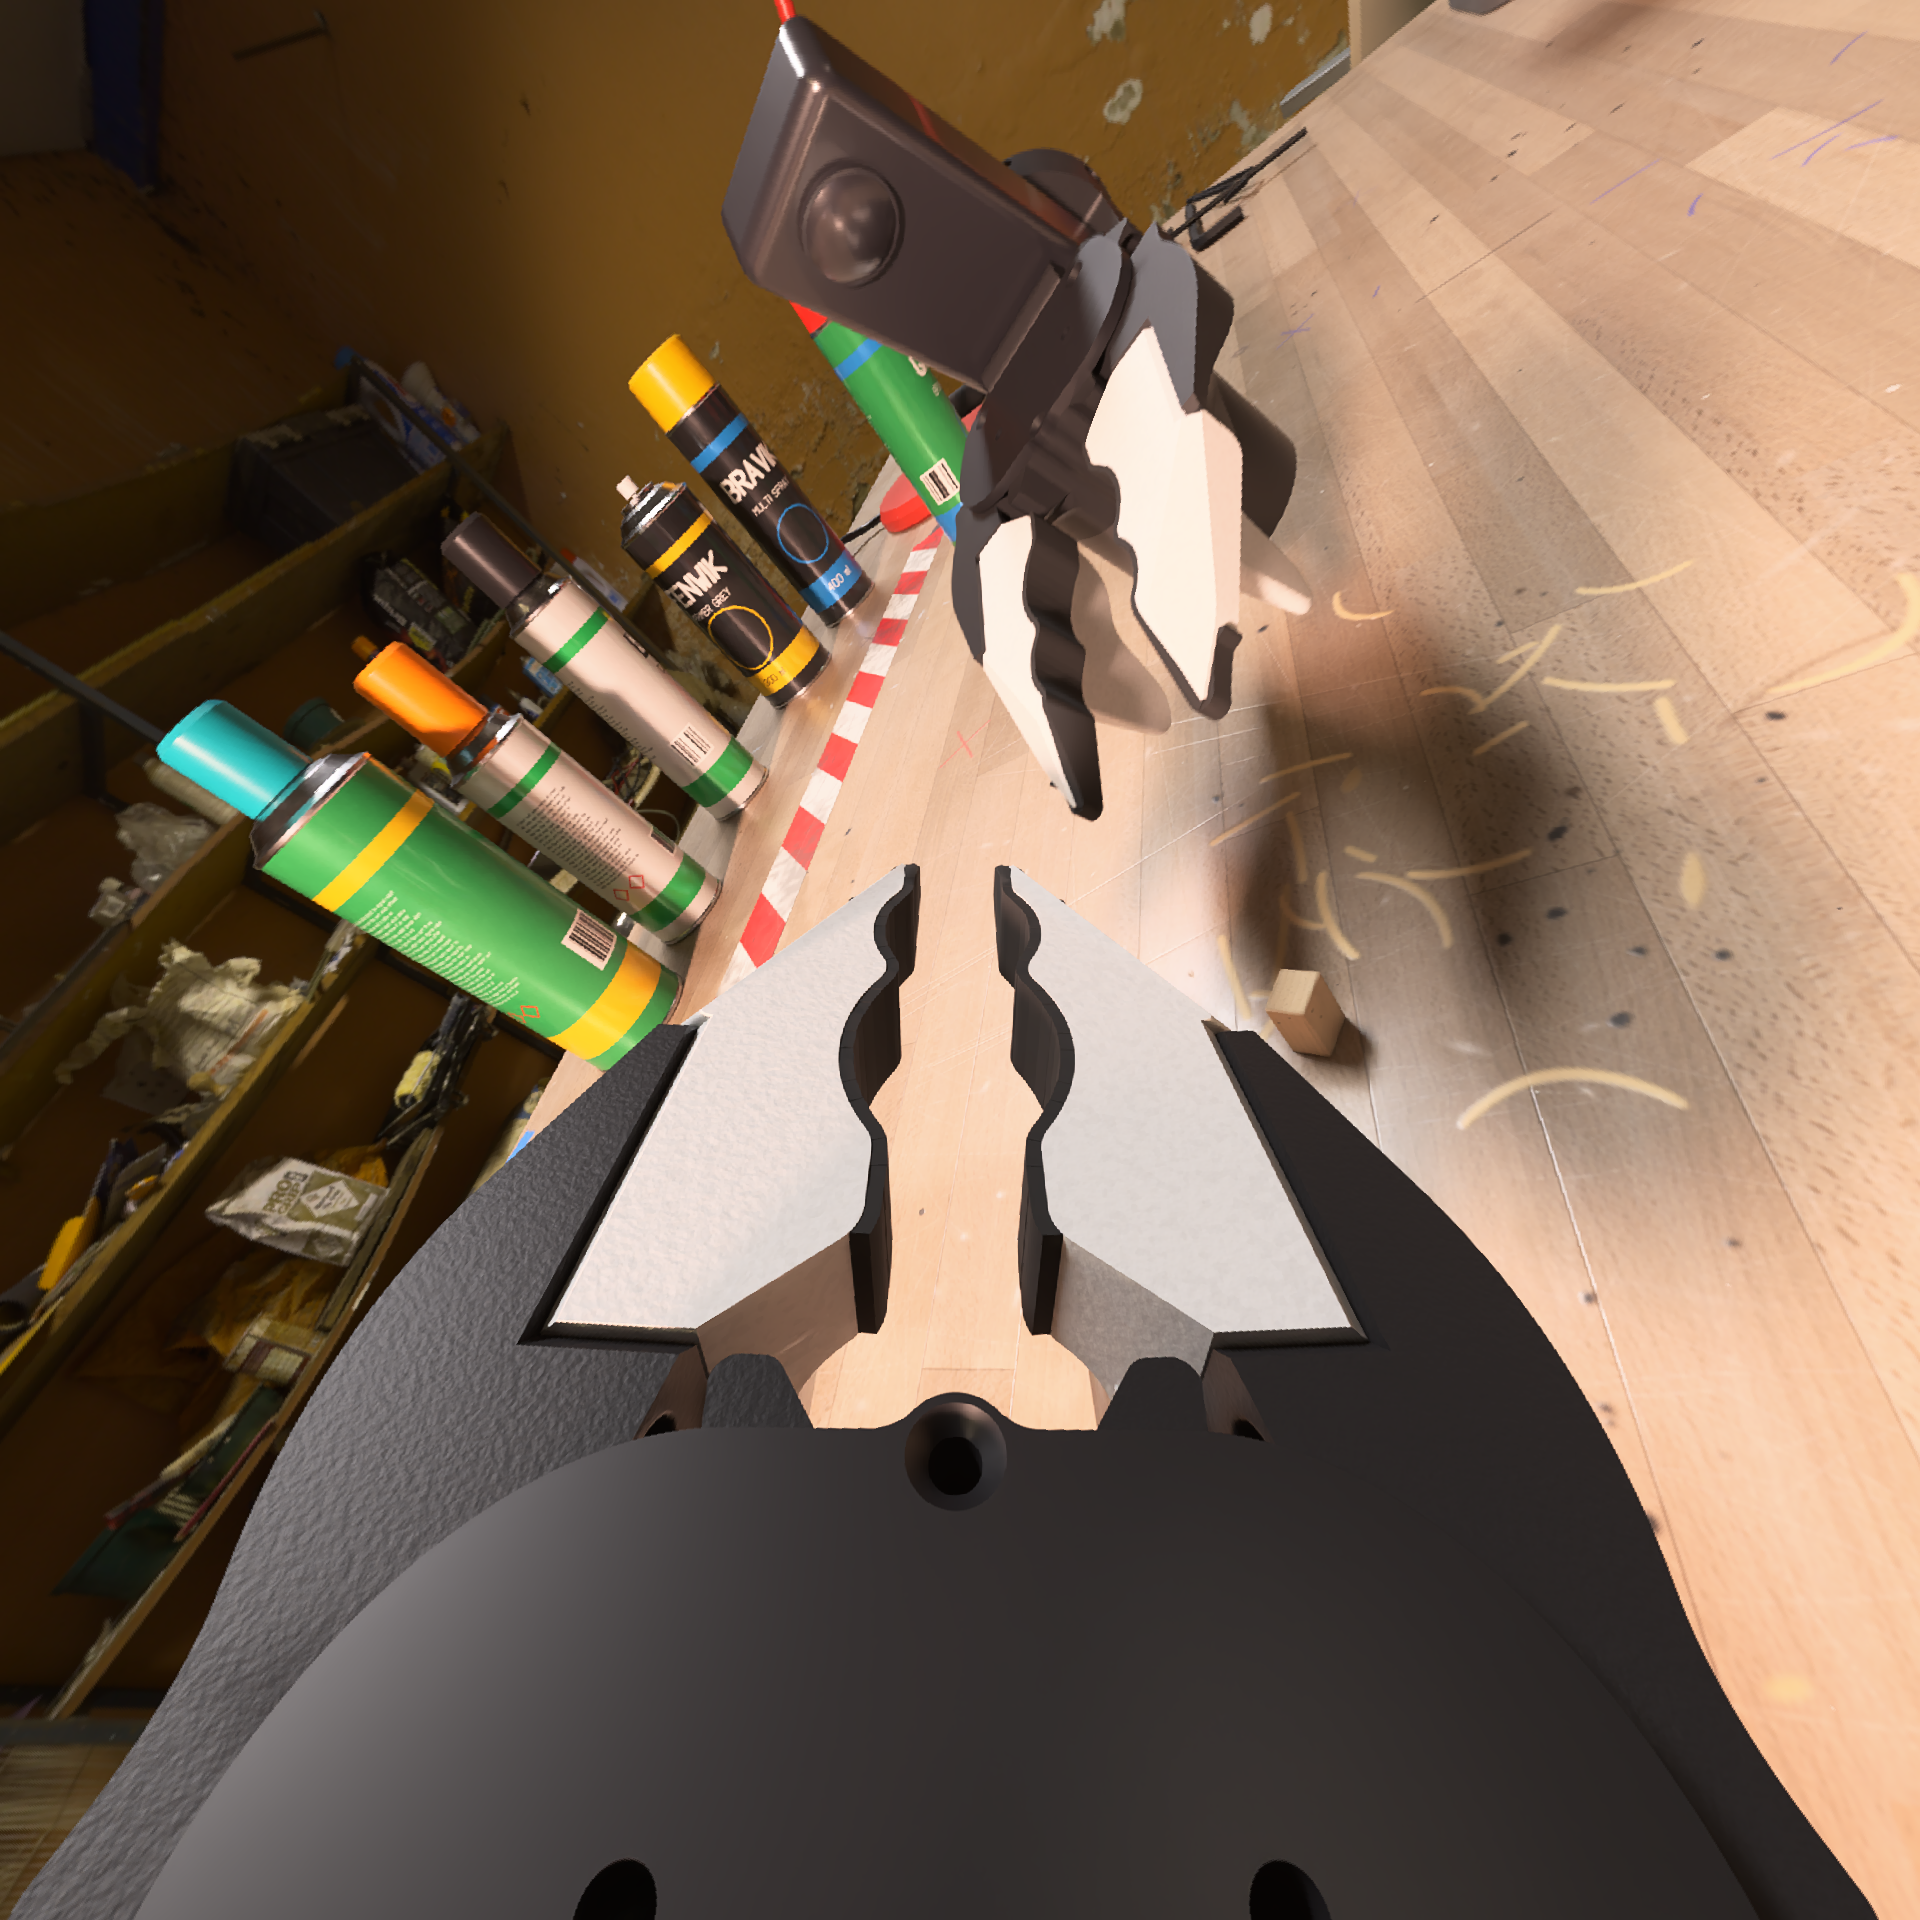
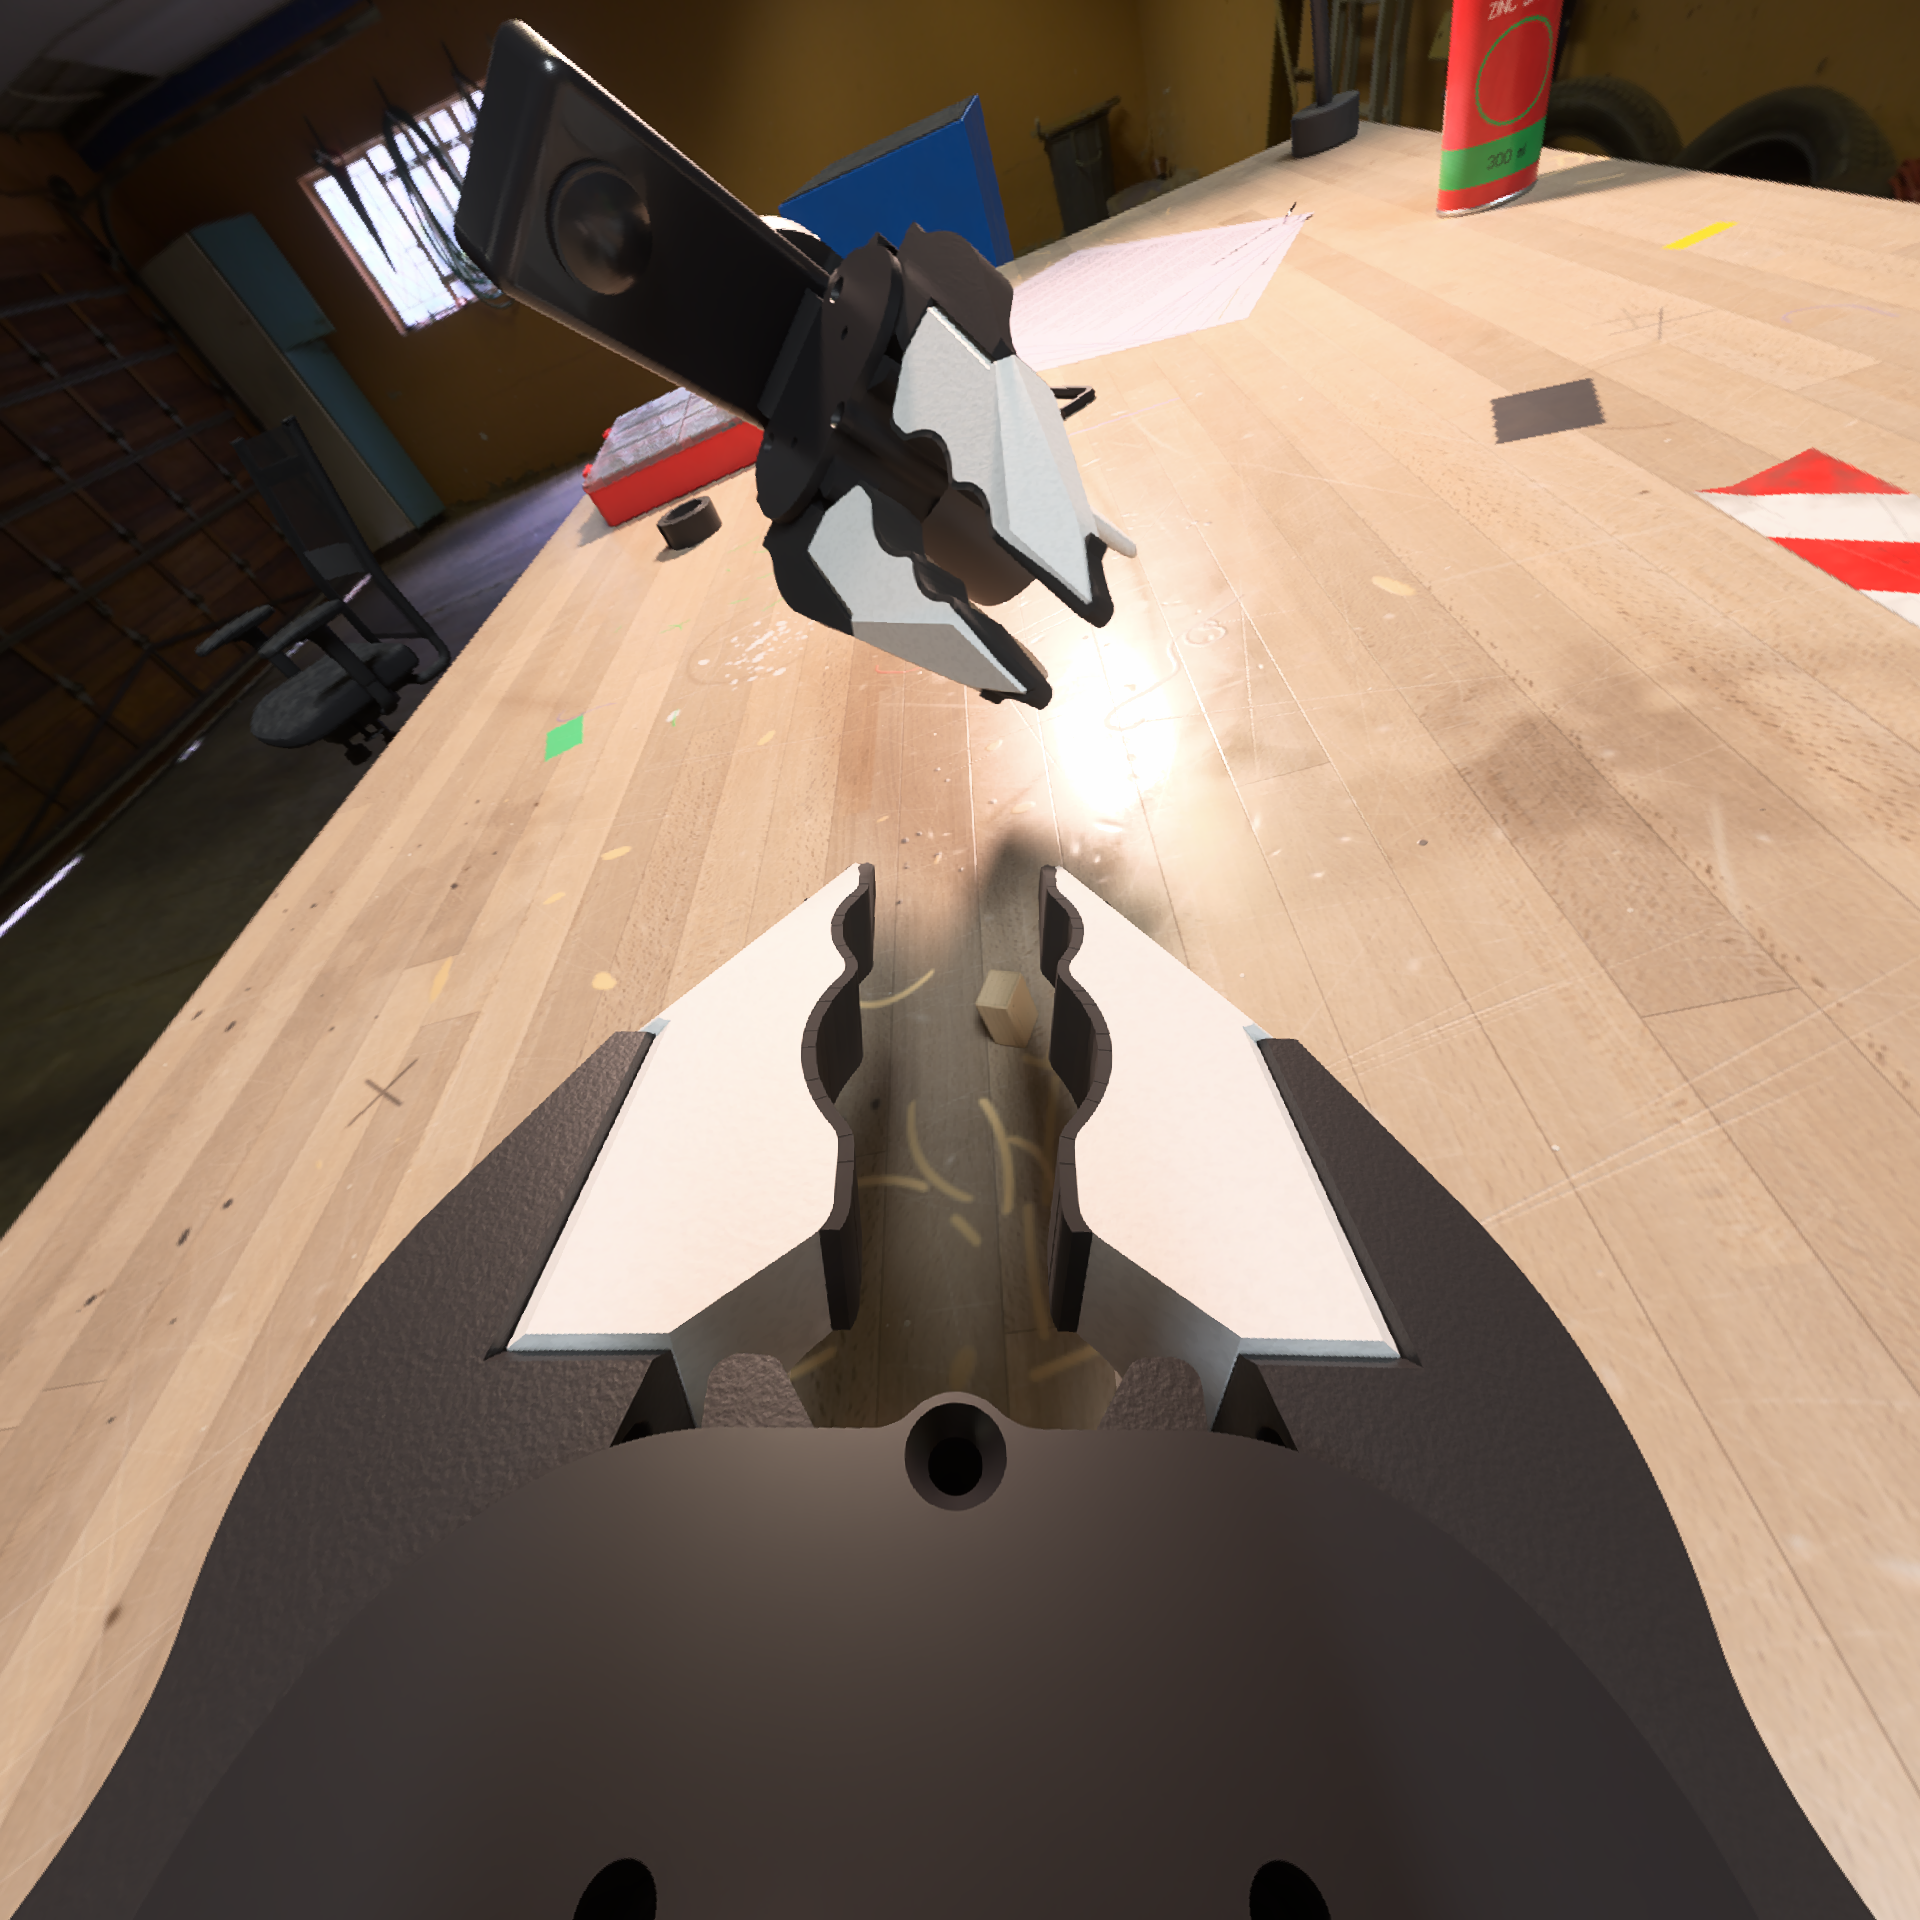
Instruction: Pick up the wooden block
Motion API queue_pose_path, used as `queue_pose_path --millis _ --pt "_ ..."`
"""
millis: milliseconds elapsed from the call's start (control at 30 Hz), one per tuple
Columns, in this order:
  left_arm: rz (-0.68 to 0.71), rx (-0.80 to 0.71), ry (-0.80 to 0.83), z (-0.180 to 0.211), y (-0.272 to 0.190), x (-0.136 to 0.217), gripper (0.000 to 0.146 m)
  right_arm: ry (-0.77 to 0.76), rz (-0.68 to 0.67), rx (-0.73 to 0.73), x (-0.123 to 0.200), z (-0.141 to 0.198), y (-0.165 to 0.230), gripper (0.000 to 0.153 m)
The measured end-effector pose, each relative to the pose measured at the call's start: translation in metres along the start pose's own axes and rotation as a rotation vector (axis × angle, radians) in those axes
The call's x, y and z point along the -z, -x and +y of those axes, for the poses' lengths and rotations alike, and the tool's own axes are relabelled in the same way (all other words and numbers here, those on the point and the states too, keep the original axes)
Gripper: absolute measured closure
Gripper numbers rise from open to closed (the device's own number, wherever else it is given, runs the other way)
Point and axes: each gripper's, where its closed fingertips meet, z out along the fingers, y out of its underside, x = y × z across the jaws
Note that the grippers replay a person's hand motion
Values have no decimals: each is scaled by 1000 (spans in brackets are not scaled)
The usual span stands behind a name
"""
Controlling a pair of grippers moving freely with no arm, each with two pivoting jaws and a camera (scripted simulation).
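The small pale wooden block (image 2: 1005, 1006) lies on the wooden workbench (image 2: 1455, 831) among curled shavings. In the right wrist view it shows in the gap of my right gripper (image 2: 956, 883), close to the right finger (image 2: 1075, 1039) and farther down on the table. The right gripper is open and empty. In the left wrist view the block (image 1: 1304, 1013) lies to the right of my left gripper (image 1: 958, 878), outside its fingers. The left gripper is open with a narrow gap and empty. Each gripper shows hovering above the table in the other's view: the right gripper (image 1: 1143, 748) and the left gripper (image 2: 1060, 655).
Several spray cans (image 1: 582, 800) stand in a row along the bench edge behind red-white striped tape (image 1: 831, 769), with cluttered shelves (image 1: 208, 1039) beyond. A red-green can (image 2: 1496, 104), blue box (image 2: 914, 177), red tray (image 2: 665, 457), black ring (image 2: 691, 520) and white sheet (image 2: 1153, 281) lie farther off.
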Motion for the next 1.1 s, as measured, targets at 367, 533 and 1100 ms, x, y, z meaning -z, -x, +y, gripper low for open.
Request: queue_pose_path --millis 367,533,1100 --pt "349 135 180 26 -55 3 130 -11 29 -3 3 3 -10 122" --pt "405 64 347 46 -76 -10 124 -12 17 -6 5 4 -10 121" --pt "628 154 370 51 -76 -19 121 -108 -55 -49 17 -8 -5 121"
